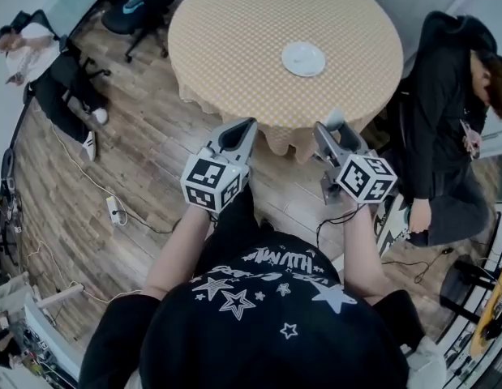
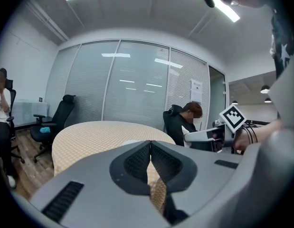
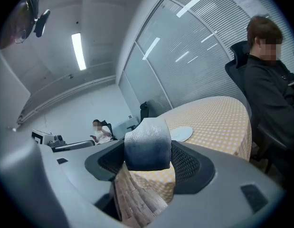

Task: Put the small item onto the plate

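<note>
A round table (image 1: 234, 47) with a yellow checked cloth stands ahead, and a small white plate (image 1: 303, 58) lies on its right half, also seen as the plate (image 3: 181, 134) in the right gripper view. My right gripper (image 3: 147, 152) is shut on a small pale grey-and-white item (image 3: 147, 144), held off the table's near edge; the same gripper (image 1: 330, 128) shows in the head view with the item at its tip. My left gripper (image 1: 238, 132) hovers beside it near the table edge, jaws shut with nothing between them (image 2: 150, 152).
A person in black (image 1: 449, 120) sits at the table's right side. Another person (image 1: 23, 51) sits far left by office chairs (image 1: 137, 6). Cables and a power strip (image 1: 114, 209) lie on the wooden floor at left.
</note>
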{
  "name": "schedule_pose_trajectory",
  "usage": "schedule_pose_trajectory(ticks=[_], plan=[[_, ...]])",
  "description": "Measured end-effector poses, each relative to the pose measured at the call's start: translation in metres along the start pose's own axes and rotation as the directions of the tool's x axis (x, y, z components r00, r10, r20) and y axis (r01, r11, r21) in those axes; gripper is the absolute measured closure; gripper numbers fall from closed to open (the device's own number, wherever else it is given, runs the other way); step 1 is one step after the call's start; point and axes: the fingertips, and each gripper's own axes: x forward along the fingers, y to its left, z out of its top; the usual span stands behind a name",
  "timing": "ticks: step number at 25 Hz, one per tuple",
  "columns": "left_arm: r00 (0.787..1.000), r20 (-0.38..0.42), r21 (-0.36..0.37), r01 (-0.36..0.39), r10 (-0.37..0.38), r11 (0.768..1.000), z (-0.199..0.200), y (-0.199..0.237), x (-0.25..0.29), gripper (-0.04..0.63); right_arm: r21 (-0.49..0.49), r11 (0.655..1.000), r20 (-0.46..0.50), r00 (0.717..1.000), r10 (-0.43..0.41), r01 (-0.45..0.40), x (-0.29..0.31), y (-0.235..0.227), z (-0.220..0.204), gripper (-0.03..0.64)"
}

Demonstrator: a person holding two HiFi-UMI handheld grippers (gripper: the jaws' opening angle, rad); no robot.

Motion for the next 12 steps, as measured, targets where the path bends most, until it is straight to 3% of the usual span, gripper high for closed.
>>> schedule_pose_trajectory(ticks=[12], plan=[[0.989,-0.049,-0.005,0.137,-0.138,0.99,0.019,0.07,0.09,0.586,0.04,0.989,0.002,0.99,-0.142,0.142,0.075,-0.036,0.031,0.31]])
